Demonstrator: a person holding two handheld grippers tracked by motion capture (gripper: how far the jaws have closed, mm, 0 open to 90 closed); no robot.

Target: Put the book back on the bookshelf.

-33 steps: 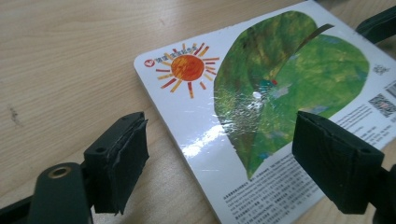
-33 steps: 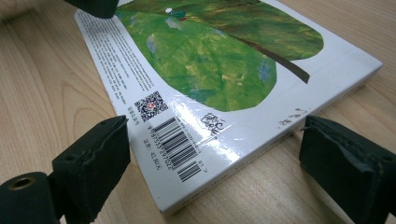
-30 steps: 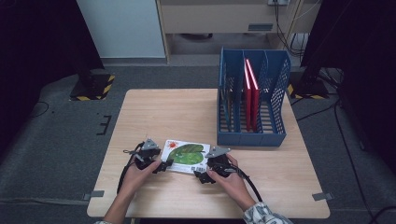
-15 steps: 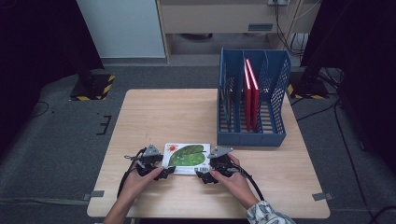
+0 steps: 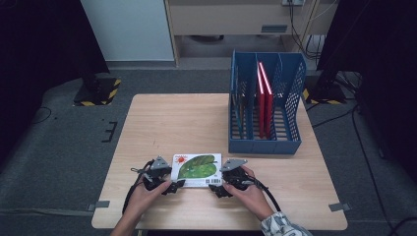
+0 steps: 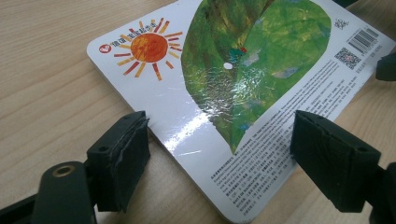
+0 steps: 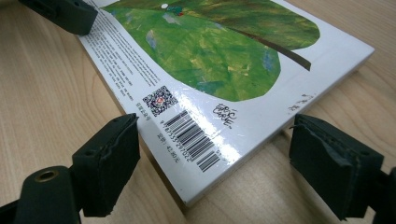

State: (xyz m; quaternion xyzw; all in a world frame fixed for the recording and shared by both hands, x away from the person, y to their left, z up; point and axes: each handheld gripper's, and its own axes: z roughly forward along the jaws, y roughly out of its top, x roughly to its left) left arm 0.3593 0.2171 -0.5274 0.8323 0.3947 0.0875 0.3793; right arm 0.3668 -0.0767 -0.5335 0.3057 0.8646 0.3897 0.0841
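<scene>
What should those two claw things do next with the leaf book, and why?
Probably close both on the book. It lies flat on the table, and the left gripper and right gripper each stand open around a near corner, jaws not yet clamped.

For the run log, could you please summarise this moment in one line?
left hand-held gripper: open at book corner | right hand-held gripper: open, same | book: flat on table

The high view looks forward and down from above the person's side, taking in the whole worktop from well back. The left gripper view sits low and very near, looking along its tongs at one corner of the book. The right gripper view does likewise from the opposite corner. All three share the book.
</scene>
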